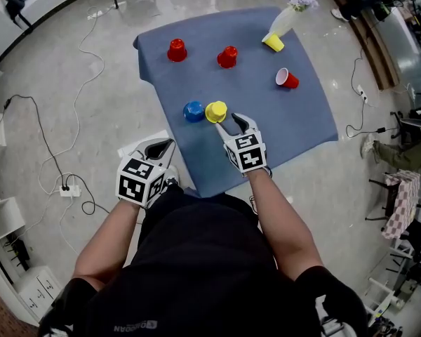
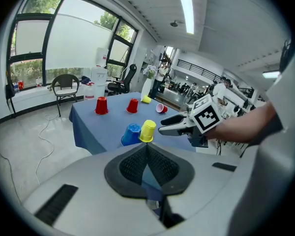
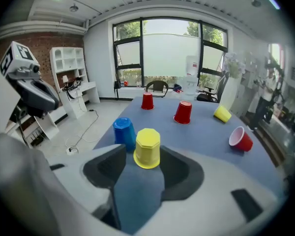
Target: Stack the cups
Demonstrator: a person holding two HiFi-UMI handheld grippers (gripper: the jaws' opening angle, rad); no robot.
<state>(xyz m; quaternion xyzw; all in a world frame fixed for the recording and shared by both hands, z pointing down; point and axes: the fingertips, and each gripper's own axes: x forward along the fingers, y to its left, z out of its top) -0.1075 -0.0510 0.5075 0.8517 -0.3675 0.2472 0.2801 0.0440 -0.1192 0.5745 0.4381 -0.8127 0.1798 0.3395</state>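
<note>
Yellow cup (image 3: 147,149) (inverted) beside blue cup (image 3: 124,132).

Grey floor (image 1: 70,83), loose cables (image 1: 77,128); big windows (image 3: 169,48), white shelving (image 3: 64,65), brick wall (image 3: 19,38), strip light (image 2: 188,14).

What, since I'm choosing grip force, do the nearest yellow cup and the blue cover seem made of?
Nearest yellow cup: likely thin plastic, smooth, faintly shiny, with moulded facets. Blue cover: looks like matte cloth; it drapes and folds at the corners.
</note>
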